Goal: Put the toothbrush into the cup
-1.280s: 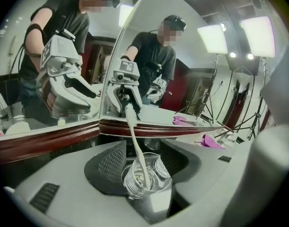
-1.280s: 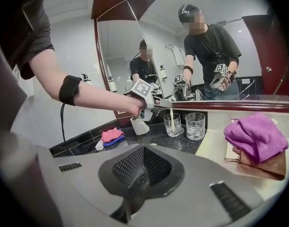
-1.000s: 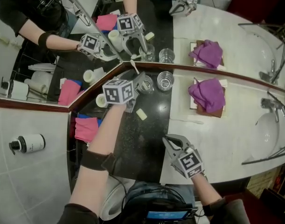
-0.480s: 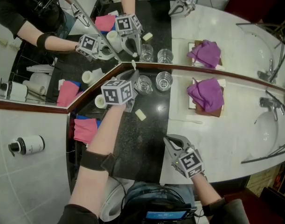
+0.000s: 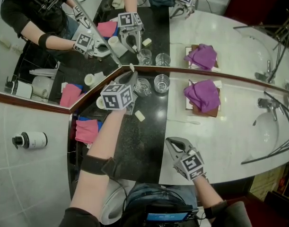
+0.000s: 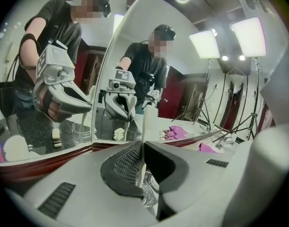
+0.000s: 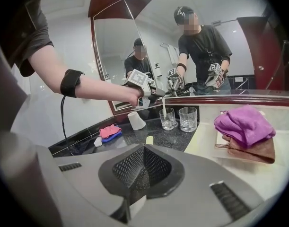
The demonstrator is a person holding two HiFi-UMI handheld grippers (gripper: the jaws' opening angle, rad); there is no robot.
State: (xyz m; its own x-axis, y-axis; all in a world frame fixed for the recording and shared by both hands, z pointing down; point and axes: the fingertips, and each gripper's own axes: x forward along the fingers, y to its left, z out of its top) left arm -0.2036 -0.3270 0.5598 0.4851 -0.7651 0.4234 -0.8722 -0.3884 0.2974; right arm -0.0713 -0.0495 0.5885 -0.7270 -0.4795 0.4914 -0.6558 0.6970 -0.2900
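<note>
At the mirror's foot, the left tongs (image 6: 143, 144) clamp the toothbrush (image 6: 146, 122) upright over the left cup (image 5: 143, 86) on the black worktop (image 5: 146, 141). The right tongs (image 7: 143, 148), closed and empty, hover near its front edge.

Head view: camera on person's head, looks steeply down on counter (image 5: 144, 141) from well above; corner mirror (image 5: 229, 41) along top. Left gripper (image 5: 132, 77) shows near mirror, right gripper (image 5: 171, 144) near bottom edge.
Left gripper view: rides left gripper, faces mirror corner at close range, glass (image 6: 148, 196) just below jaws.
Right gripper view: low over counter, further back, faces across counter toward mirror.
All three share mirror and purple cloth (image 5: 202, 90); head view and right gripper view share two glasses (image 5: 161, 83).
</note>
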